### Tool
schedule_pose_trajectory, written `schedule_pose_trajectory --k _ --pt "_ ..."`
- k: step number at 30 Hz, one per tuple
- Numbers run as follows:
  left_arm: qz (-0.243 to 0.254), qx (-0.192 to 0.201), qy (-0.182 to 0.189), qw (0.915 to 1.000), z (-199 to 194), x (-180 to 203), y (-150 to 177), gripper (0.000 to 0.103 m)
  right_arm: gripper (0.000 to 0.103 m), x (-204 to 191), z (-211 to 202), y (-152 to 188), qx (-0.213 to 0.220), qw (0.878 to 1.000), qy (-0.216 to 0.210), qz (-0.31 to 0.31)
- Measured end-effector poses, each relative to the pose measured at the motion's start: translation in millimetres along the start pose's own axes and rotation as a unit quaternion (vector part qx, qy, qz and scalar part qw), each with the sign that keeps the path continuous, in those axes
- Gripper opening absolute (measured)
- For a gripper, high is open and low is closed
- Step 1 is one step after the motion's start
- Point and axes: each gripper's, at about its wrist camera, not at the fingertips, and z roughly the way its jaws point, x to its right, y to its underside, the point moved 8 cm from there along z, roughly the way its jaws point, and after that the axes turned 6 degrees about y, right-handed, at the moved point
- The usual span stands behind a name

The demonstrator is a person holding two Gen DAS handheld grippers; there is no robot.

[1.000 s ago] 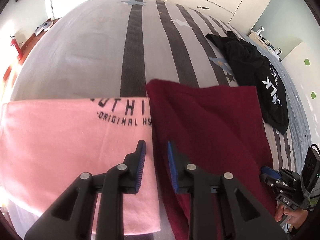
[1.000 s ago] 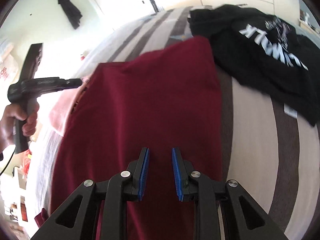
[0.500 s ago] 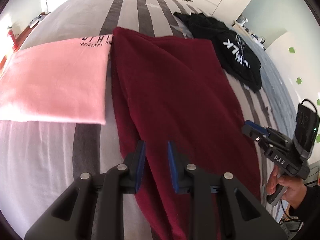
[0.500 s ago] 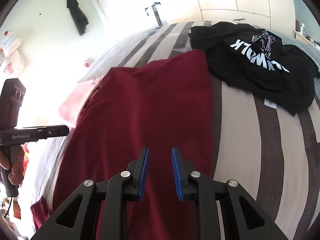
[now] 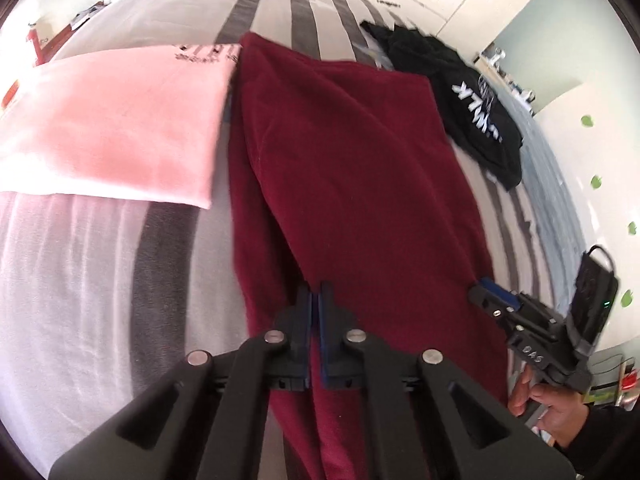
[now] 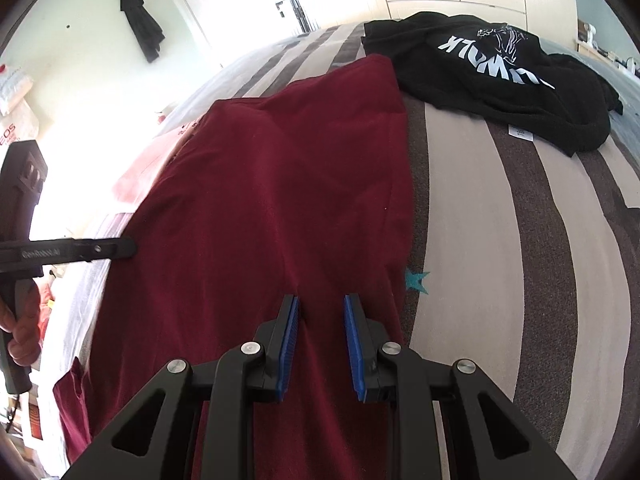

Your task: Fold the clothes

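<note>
Both cams ride on the handheld grippers and look down at a steep slant along the fingers, so each view's bottom is filled by its own gripper. The left gripper [image 5: 314, 300] cam sits close over the near left side of the maroon shirt [image 5: 360, 168], facing the far end of the bed [image 5: 100, 280], with the pink shirt [image 5: 116, 124] at left. The right gripper [image 6: 321, 308] cam hangs close over the near right part of the same shirt, also facing far. Both views share the maroon shirt, the black shirt [image 6: 500, 80] at far right and the striped bed, and each catches the other gripper at its edge.
</note>
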Motion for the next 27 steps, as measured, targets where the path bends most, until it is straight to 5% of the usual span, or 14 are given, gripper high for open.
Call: schedule_pose_trajectory --k 5,8,13,19,23,27 --pt "-0.025 -0.020 -0.038 0.9988 6.3 -27.5 9.4 0.004 0.022 -1.1 5.9 7.2 -0.004 1.000 0.003 -0.025" --pt "-0.038 -0.025 -0.060 0.9972 12.8 -40.6 9.9 0.016 0.022 -1.2 7.0 7.9 0.000 0.999 0.008 -0.035" --pt "0.002 0.016 -0.112 0.9936 -10.6 -26.9 -0.2 0.020 0.021 0.4 10.1 5.3 0.011 0.998 0.026 -0.054" --pt "0.037 0.002 -0.050 0.9981 -20.3 34.5 33.2 0.020 0.018 9.6 16.8 -8.8 0.025 0.997 0.059 -0.053" --pt "0.073 -0.035 -0.074 0.9940 2.4 30.7 82.2 0.020 0.016 16.4 19.4 -15.6 0.022 0.997 0.065 -0.041" --pt "0.027 -0.028 -0.097 0.9945 -5.9 -0.9 100.6 0.020 0.019 7.1 -1.1 -16.3 0.031 0.997 0.058 -0.042"
